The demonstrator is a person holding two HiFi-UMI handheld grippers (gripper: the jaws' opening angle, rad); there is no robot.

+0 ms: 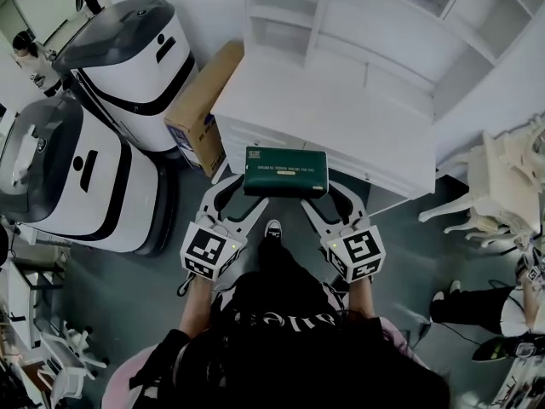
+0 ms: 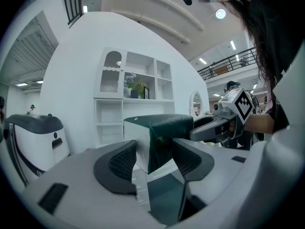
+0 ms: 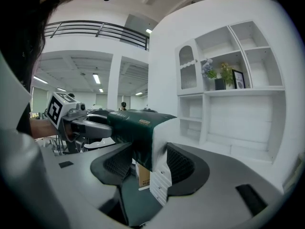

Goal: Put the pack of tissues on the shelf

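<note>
Two grippers carry one pack [image 1: 286, 171] between them, held level in front of the person. At the left, the left gripper [image 1: 241, 197] is pinched on the pack's left end, and its own view shows the white end face and green wrap wedged between the two dark pads. The pack's long axis runs left to right, from one gripper to the other, roughly parallel to the front edge of the shelf [image 1: 341, 122]. At the right, the right gripper [image 1: 328, 199] is clamped on the other end in the same way, a corner of the pack filling the gap between its jaws.

The shelf lies straight ahead of both grippers. In the head view the pack's far edge overlaps the white ledge's front, though its height above the ledge cannot be told. Neither arm is nearer. The coming move likely calls for both to push forward together, keeping the pack square to the ledge.
</note>
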